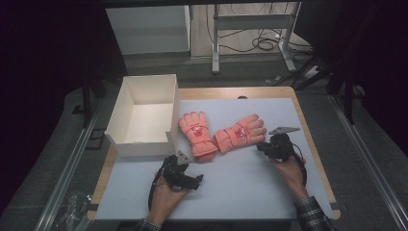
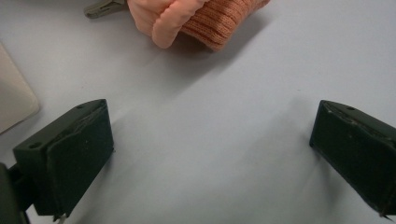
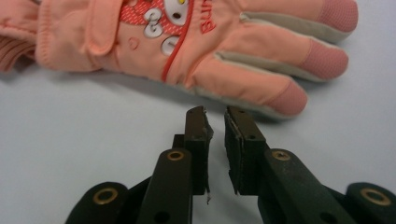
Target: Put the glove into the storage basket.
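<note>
Two pink gloves lie side by side on a pale blue mat (image 1: 240, 183). The left glove (image 1: 196, 134) points its fingers away from me, and the right glove (image 1: 239, 133) points its fingers to the right. My right gripper (image 1: 260, 146) sits just in front of that glove's fingertips. In the right gripper view its jaws (image 3: 215, 126) stand shut with nothing between them, a little short of the glove (image 3: 196, 46). My left gripper (image 1: 197, 181) rests near the mat's front. It is open (image 2: 210, 154) over bare mat, with a knit glove cuff (image 2: 219, 21) farther ahead.
A white open box (image 1: 142, 148) stands at the mat's left, beside the left glove; its corner (image 2: 11, 100) shows in the left gripper view. The mat covers a wooden table (image 1: 313, 144). Table legs and cables lie on the floor beyond.
</note>
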The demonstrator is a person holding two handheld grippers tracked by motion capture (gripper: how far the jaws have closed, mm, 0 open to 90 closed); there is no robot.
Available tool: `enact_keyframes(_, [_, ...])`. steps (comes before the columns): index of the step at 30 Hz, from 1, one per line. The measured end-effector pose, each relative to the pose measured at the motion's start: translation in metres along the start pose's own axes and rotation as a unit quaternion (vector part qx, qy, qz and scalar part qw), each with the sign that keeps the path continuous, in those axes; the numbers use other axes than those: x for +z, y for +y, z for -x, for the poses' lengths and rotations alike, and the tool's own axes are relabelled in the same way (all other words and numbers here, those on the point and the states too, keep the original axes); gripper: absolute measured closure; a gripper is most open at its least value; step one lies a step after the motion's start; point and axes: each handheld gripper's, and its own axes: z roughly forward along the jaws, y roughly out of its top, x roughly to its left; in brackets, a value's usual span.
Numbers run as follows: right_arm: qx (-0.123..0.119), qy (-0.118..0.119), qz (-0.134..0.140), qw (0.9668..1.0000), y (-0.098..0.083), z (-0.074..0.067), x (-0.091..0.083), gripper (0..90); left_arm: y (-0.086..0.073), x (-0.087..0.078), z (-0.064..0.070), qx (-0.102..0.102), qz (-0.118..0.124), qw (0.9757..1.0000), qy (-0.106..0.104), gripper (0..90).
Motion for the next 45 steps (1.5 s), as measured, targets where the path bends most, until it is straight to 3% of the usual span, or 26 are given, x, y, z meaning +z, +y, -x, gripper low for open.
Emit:
enact_keyframes(4, [-0.001, -0.006, -0.012, 0.9999, 0.008, 0.005, 0.009, 79.2, 0.0, 0.0, 0.0, 0.0, 0.0, 1.0, 0.0, 0.0])
enact_keyframes(14, [0.007, -0.024, -0.01, 0.9996, 0.034, 0.03, 0.031, 78.4, 0.0, 0.0, 0.0, 0.0, -0.001, 1.0, 0.0, 0.0])
enact_keyframes(19, [0.006, -0.026, -0.013, 0.9996, 0.042, 0.032, 0.031, 77.8, 0.0, 0.0, 0.0, 0.0, -0.001, 1.0, 0.0, 0.0])
enact_keyframes(23, [0.002, -0.007, 0.009, 0.9999, 0.052, 0.02, 0.015, 76.5, 0.0, 0.0, 0.0, 0.0, 0.0, 1.0, 0.0, 0.0])
enact_keyframes(25, [-0.005, 0.015, 0.015, 0.9998, 0.061, 0.01, 0.01, 74.4, 0.0, 0.0, 0.0, 0.001, 0.0, 1.0, 0.0, 0.0])
enact_keyframes(29, [-0.026, 0.047, 0.013, 0.9985, 0.08, -0.011, 0.014, 70.9, 0.0, 0.0, 0.0, 0.001, -0.001, 1.0, -0.001, 0.0])
enact_keyframes(32, [-0.048, 0.056, 0.005, 0.9973, 0.093, -0.027, 0.025, 67.2, 0.0, 0.0, 0.0, 0.002, -0.002, 1.0, 0.0, 0.0])
enact_keyframes(39, [-0.062, 0.056, -0.025, 0.9962, 0.113, -0.048, 0.065, 58.7, 0.0, 0.0, 0.0, 0.001, 0.0, 1.0, 0.0, 0.0])
enact_keyframes(43, [-0.086, 0.025, -0.058, 0.9943, 0.114, -0.053, 0.082, 57.1, 0.0, 0.0, 0.0, 0.001, 0.0, 1.0, 0.0, 0.0])
enact_keyframes(45, [-0.088, 0.017, -0.068, 0.9937, 0.113, -0.054, 0.086, 61.7, 0.0, 0.0, 0.0, 0.002, 0.0, 1.0, 0.0, 0.0])
